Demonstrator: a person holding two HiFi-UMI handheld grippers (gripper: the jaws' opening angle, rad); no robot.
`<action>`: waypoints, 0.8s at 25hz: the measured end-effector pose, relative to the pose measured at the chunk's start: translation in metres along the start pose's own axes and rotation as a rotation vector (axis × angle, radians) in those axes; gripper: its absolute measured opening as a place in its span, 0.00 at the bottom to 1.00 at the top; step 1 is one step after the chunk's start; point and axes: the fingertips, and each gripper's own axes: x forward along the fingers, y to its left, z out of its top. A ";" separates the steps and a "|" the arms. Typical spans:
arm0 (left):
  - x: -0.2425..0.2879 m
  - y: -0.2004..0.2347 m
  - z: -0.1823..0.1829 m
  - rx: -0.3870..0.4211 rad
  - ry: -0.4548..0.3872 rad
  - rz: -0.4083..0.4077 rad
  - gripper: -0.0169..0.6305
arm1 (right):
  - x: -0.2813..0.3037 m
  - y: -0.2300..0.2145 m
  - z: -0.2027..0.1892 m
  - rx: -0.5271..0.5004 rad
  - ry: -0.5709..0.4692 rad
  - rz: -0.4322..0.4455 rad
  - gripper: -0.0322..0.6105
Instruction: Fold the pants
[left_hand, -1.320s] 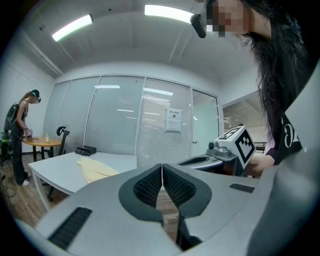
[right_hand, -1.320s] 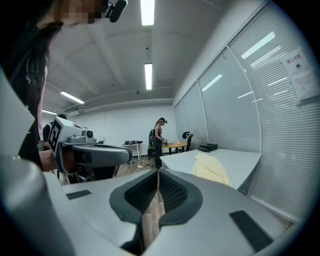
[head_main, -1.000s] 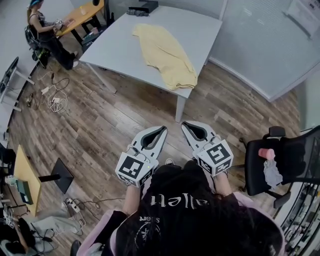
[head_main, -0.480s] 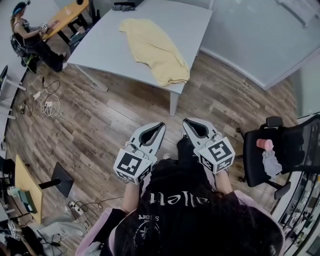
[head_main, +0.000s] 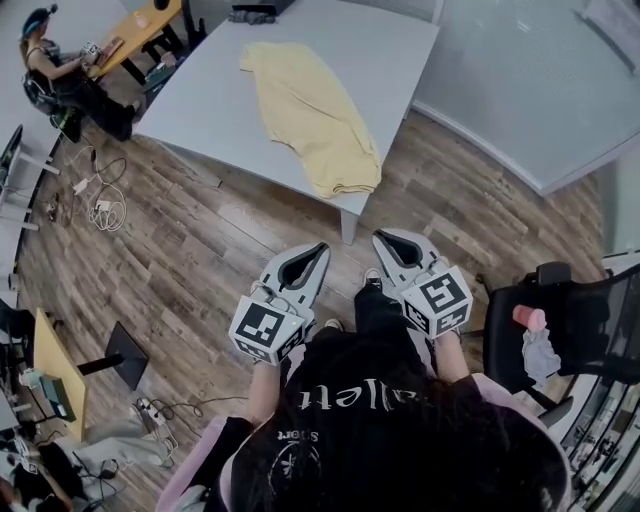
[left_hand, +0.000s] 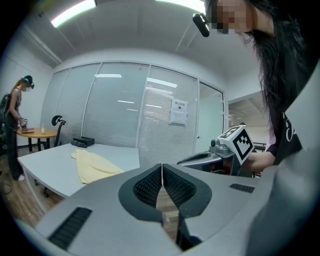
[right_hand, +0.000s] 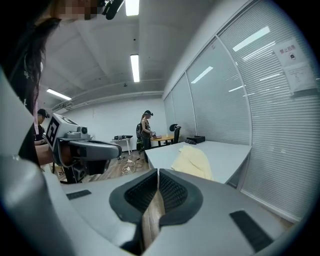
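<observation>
**Spotter:** Where are the pants right now?

**Operator:** I've got the yellow pants (head_main: 305, 110) at top centre of the head view. They lie rumpled on the grey table (head_main: 200, 95), and their lower end reaches the table's near edge.

**Spotter:** And your claws?

**Operator:** My left gripper (head_main: 322, 248) is clenched, pads pressed together with nothing between them. My right gripper (head_main: 378, 236) is the same, tips closed and empty. Both sit side by side in the lower centre of the frame, over the wooden floor (head_main: 200, 250). They point toward the table and are well apart from it.

**Spotter:** Anything around you?

**Operator:** There's a black office chair (head_main: 585, 320) at the right edge, and a person (head_main: 60, 75) at an orange desk (head_main: 140, 25) in the upper left corner.
</observation>
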 end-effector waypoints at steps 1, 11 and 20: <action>0.009 0.003 0.002 0.001 0.001 0.007 0.06 | 0.004 -0.009 0.001 -0.006 0.006 0.006 0.09; 0.073 0.031 0.015 0.001 0.039 0.087 0.07 | 0.044 -0.067 0.014 -0.022 0.020 0.112 0.09; 0.110 0.038 0.016 0.003 0.082 0.142 0.07 | 0.058 -0.102 0.013 -0.014 0.037 0.170 0.09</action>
